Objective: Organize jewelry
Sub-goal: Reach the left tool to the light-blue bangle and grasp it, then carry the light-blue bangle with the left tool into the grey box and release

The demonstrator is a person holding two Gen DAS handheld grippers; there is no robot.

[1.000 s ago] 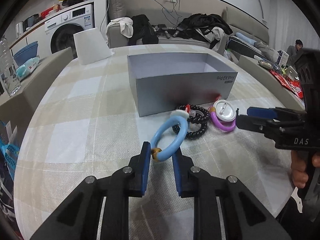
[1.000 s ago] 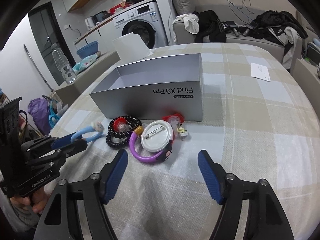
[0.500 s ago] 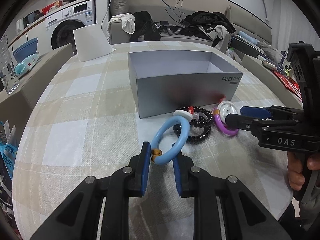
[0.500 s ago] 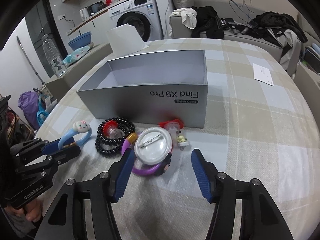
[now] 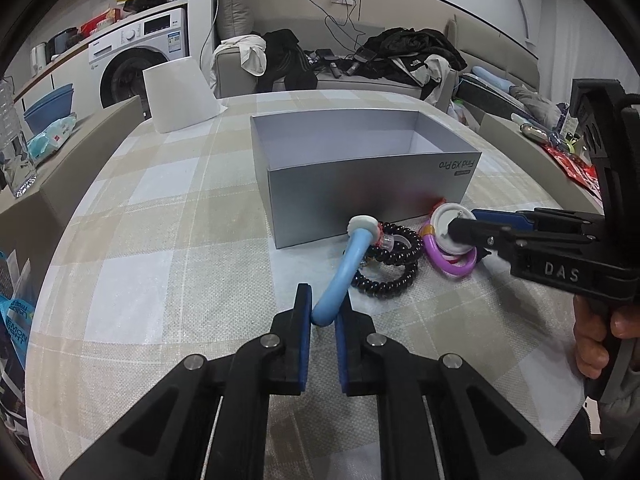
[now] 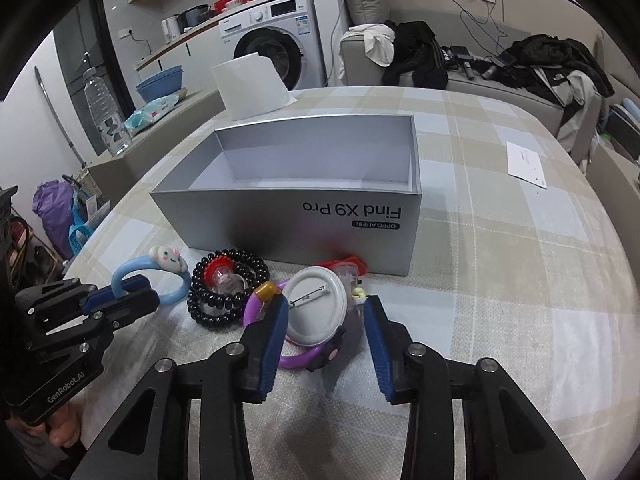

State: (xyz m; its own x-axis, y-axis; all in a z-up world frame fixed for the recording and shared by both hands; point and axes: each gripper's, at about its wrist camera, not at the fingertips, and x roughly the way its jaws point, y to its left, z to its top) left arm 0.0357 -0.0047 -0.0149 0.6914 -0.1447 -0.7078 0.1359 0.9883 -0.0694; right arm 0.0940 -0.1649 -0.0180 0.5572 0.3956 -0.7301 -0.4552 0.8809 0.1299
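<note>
Two grippers are at work. Our left gripper [image 5: 323, 322] is clamped on the blue bangle [image 5: 347, 268], whose far end sits near the box [image 6: 288, 216] wall. Our right gripper [image 6: 325, 332] has its fingers apart on either side of the badge [image 6: 316, 306], which lies on the purple bangle [image 6: 298, 358]. We judge the next move is to lift the blue bangle over the near wall into the box. Open surface [image 5: 160, 240] lies left; the beads [image 5: 390, 264] crowd the right.
</note>
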